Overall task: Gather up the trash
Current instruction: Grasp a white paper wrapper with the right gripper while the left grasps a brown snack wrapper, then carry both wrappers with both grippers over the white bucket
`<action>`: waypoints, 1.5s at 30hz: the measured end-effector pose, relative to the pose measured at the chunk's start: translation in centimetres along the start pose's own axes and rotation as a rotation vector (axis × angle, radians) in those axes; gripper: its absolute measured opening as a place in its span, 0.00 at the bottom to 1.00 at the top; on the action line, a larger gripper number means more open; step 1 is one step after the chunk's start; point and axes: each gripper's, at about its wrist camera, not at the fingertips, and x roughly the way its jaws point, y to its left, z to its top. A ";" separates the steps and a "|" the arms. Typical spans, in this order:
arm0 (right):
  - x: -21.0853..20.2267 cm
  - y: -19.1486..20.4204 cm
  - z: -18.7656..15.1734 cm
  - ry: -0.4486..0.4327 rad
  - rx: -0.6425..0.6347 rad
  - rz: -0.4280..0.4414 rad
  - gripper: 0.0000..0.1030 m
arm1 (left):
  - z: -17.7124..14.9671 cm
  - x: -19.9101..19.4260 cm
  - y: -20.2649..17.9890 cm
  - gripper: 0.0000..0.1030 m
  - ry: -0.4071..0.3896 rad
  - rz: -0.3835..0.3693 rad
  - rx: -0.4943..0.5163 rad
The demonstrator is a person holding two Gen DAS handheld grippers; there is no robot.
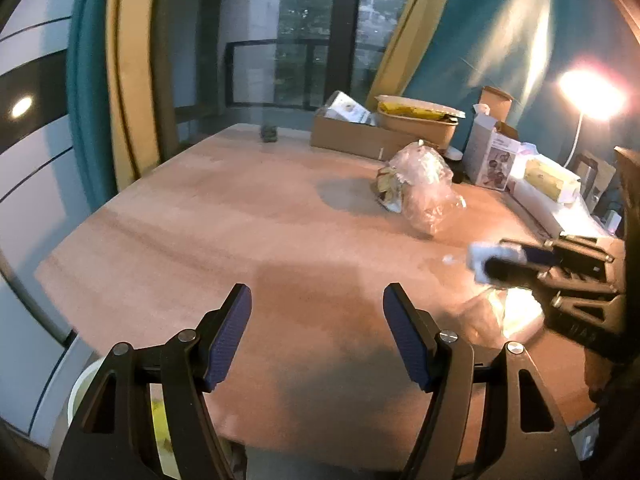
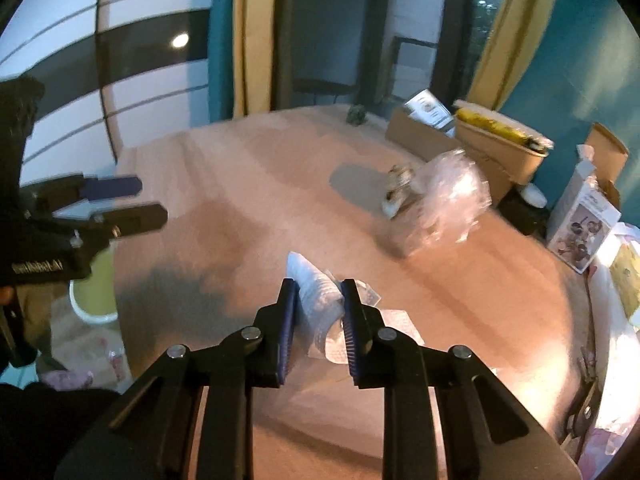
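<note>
My right gripper (image 2: 318, 294) is shut on a crumpled white paper (image 2: 316, 296) and holds it above the wooden table (image 2: 248, 184); it also shows at the right of the left wrist view (image 1: 486, 260). My left gripper (image 1: 317, 304) is open and empty over the table's near edge; it also shows in the right wrist view (image 2: 150, 200). A clear plastic bag (image 1: 424, 184) with a printed wrapper (image 1: 388, 186) lies on the far right of the table. A white bin (image 2: 94, 292) with a yellow liner stands on the floor left of the table.
Cardboard boxes (image 1: 360, 132) and a white product box (image 1: 494, 160) stand along the table's far right side. A bright lamp (image 1: 590, 94) shines at the right. A flat clear wrapper (image 2: 396, 320) lies under the right gripper. A small dark object (image 1: 269, 133) sits at the far edge.
</note>
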 end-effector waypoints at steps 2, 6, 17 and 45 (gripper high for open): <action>-0.3 -1.4 0.5 -0.023 0.035 -0.027 0.21 | 0.8 1.1 -0.5 0.69 0.008 -0.019 0.004; -0.3 -4.0 1.1 -0.046 0.096 -0.070 0.21 | 1.9 3.6 -1.0 0.69 0.039 -0.054 -0.004; 1.2 -10.5 1.3 -0.027 0.200 -0.146 0.21 | 5.5 9.9 -4.2 0.69 0.088 -0.141 0.049; 4.0 -16.7 -0.4 0.017 0.343 -0.190 0.21 | 11.3 21.9 -8.1 0.27 0.212 -0.160 0.158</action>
